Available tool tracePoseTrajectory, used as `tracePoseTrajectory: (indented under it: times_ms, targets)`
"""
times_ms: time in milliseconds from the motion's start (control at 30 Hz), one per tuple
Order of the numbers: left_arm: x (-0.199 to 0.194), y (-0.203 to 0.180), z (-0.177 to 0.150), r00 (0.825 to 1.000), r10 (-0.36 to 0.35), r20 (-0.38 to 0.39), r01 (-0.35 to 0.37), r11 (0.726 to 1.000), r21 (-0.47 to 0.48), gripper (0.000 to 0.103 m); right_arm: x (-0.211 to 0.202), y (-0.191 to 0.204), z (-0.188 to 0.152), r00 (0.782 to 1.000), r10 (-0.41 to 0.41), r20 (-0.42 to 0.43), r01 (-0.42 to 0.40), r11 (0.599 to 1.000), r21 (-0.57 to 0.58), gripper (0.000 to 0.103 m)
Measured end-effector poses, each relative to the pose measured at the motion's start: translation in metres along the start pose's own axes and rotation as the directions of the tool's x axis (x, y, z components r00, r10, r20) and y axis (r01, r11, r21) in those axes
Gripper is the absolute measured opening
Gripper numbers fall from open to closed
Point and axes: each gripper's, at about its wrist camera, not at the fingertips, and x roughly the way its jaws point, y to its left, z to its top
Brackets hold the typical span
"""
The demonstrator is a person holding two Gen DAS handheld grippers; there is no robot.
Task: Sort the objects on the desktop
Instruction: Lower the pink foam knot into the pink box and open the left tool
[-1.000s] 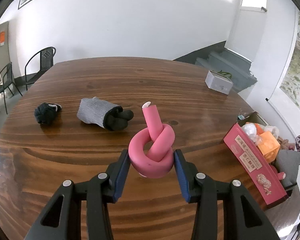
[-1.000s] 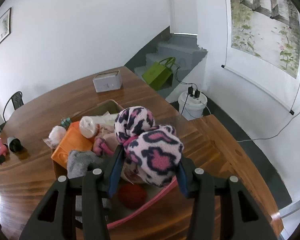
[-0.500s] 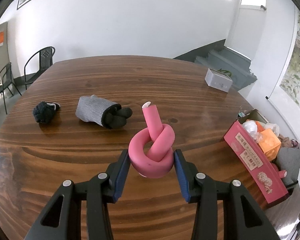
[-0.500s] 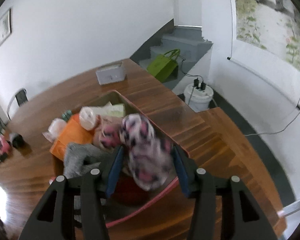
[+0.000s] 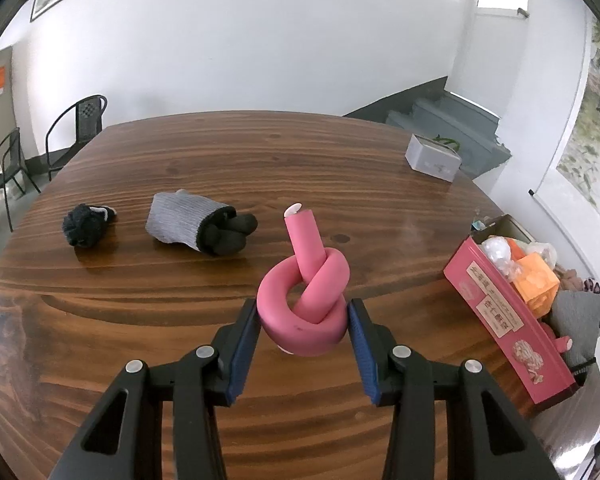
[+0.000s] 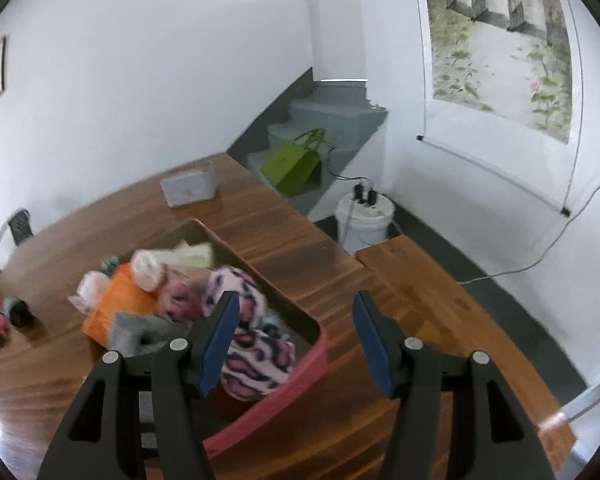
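1. Leopard-print socks (image 6: 256, 344), clamped in the right tongs (image 6: 294, 340) a second ago, now lie in the pink box (image 6: 260, 420) just left of those tongs, whose jaws stand wide apart and empty.
2. Left tongs (image 5: 303, 322) remain closed on one knotted pink foam tube (image 5: 306, 304) above the tabletop (image 5: 140, 344), unchanged.
3. Beyond and left of them: one grey-and-black sock bundle (image 5: 198, 228) and one dark bundle (image 5: 85, 230); one grey case (image 5: 432, 158) far right.
4. Box contents are motion-blurred and partly hidden behind the right tongs.
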Motion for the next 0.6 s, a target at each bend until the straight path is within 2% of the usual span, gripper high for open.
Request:
tracePoseTrajectory:
  times_ms: [267,400,467,600]
  targets:
    - [-0.003,-0.018,-0.001,0.998,-0.059,-0.006,0.059,0.998,0.025,0.046,0.015,0.004,-0.005,0.998,-0.051,-0.023,0.05,0.998,-0.05,0.063]
    - [-0.004,-0.043,0.003,0.994,-0.105,-0.011,0.105,0.993,0.052,0.046,0.022,0.006,-0.007,0.997,-0.074,-0.031,0.071,0.995,-0.071,0.064]
    - [-0.004,-0.061,0.007,0.993,-0.116,-0.008,0.117,0.99,0.077,0.046,0.019,0.002,-0.008,0.998,-0.058,-0.01,0.058,0.997,-0.042,0.064]
    - [-0.004,-0.097,0.017,0.991,-0.135,-0.005,0.134,0.983,0.126,0.046,0.007,-0.006,-0.011,0.996,-0.029,0.084,0.025,0.998,0.052,0.066]
